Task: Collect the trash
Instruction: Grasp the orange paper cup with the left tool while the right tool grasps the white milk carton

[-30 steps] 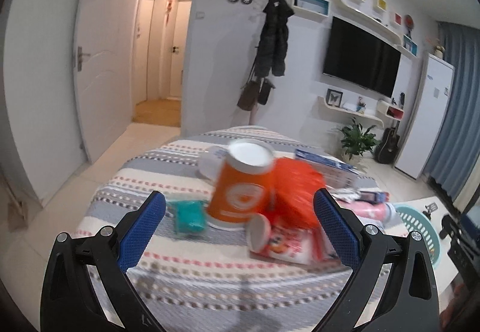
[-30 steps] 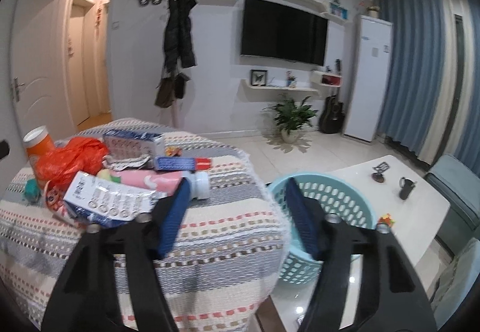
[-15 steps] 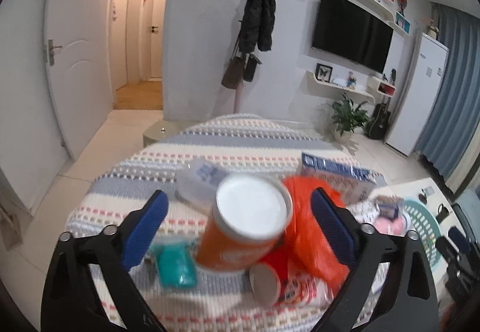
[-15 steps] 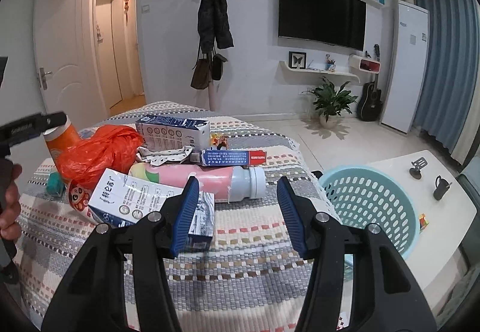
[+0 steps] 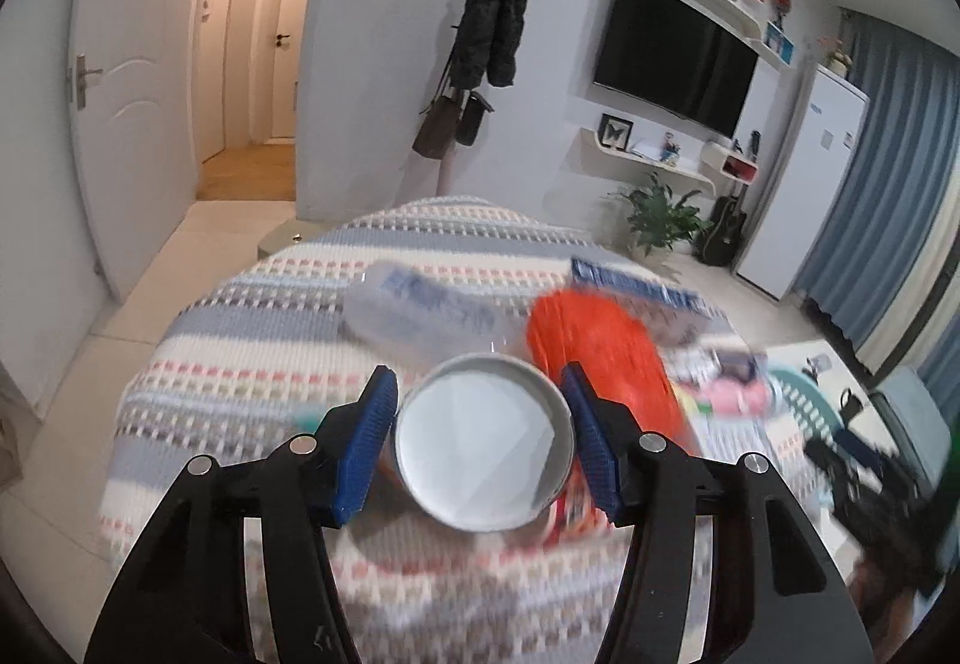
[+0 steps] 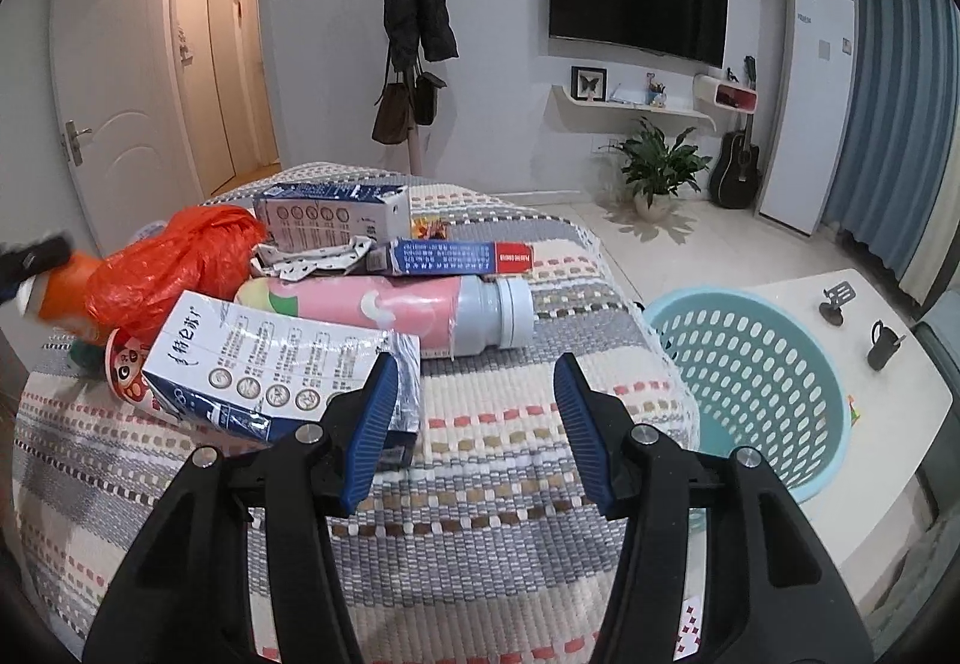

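Observation:
An orange canister with a white lid (image 5: 486,454) stands on the striped tablecloth (image 5: 240,364). It sits between the blue pads of my left gripper (image 5: 480,424). The jaws are closing and the pads lie against its sides. An orange plastic bag (image 5: 594,340) lies just to its right. My right gripper (image 6: 474,412) hangs open over bare cloth with nothing between its fingers. A blue-and-white milk carton (image 6: 258,364) lies at its left finger. Behind it lie a pink bottle (image 6: 384,310) and a long blue-and-red box (image 6: 456,256). The canister (image 6: 60,298) shows at the far left.
A light blue perforated basket (image 6: 750,364) stands on the white low table (image 6: 888,424) right of the cloth. A second carton (image 6: 330,214) and a red printed cup (image 6: 126,370) are in the pile. A clear plastic bottle (image 5: 420,310) lies behind the canister.
My left gripper moved forward and down over the canister, and its jaws narrowed from wide open to the canister's sides. My right gripper swung left and lower toward the carton, its gap about the same.

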{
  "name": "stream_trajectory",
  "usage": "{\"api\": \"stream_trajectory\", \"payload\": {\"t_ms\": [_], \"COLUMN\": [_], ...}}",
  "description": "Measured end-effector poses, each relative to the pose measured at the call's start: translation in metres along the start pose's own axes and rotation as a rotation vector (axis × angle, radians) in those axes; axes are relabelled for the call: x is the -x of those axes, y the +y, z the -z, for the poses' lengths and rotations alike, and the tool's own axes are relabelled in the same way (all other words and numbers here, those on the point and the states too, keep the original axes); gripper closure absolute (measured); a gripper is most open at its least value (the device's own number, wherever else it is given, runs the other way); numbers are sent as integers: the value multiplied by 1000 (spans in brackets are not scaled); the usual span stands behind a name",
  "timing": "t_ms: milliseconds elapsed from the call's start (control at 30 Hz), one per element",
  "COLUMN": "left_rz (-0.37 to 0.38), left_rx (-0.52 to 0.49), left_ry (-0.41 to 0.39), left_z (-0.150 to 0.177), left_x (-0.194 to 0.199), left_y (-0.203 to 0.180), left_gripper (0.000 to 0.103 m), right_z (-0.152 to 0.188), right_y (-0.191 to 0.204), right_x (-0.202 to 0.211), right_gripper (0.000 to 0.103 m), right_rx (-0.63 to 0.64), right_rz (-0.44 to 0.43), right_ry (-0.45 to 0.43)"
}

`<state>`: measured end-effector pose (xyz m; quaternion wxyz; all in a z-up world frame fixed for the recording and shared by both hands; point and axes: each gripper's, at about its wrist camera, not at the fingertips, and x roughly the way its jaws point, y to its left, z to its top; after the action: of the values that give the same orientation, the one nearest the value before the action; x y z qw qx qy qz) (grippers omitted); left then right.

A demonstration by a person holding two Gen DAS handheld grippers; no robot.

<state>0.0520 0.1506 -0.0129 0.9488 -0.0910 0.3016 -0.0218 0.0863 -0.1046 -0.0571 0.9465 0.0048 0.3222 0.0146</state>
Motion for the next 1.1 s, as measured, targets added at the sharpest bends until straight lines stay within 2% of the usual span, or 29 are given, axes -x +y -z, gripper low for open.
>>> {"api": "stream_trajectory", "payload": {"t_ms": [233, 333, 500, 567, 633, 767, 833, 933, 1100], "left_rz": [7, 11, 60, 87, 80, 42, 38, 38, 71], "left_rx": [27, 42, 91, 109, 118, 119, 123, 140, 159], "left_ry": [102, 140, 163, 185, 219, 268, 261, 237, 200], "left_z": [62, 73, 61, 58, 56, 61, 62, 65, 66], "left_x": [21, 19, 8, -1, -15, -35, -35, -30, -16], "left_y": [14, 19, 22, 22, 21, 16, 16, 20, 23], "left_gripper": [47, 37, 18, 18, 18, 37, 38, 39, 39], "right_z": [5, 5, 4, 2, 0, -3, -4, -6, -5], "right_y": [7, 12, 18, 17, 17, 16, 12, 6, 0], "right_x": [-2, -2, 4, 9, 13, 18, 14, 2, -35], "right_gripper": [52, 52, 52, 43, 39, 30, 29, 29, 29], "right_rx": [6, 16, 41, 59, 71, 96, 90, 76, 22], "right_rz": [-16, -31, -53, -64, -75, -101, -107, -131, -245], "right_ry": [11, 12, -4, -27, -46, -70, -61, -15, 124]}}
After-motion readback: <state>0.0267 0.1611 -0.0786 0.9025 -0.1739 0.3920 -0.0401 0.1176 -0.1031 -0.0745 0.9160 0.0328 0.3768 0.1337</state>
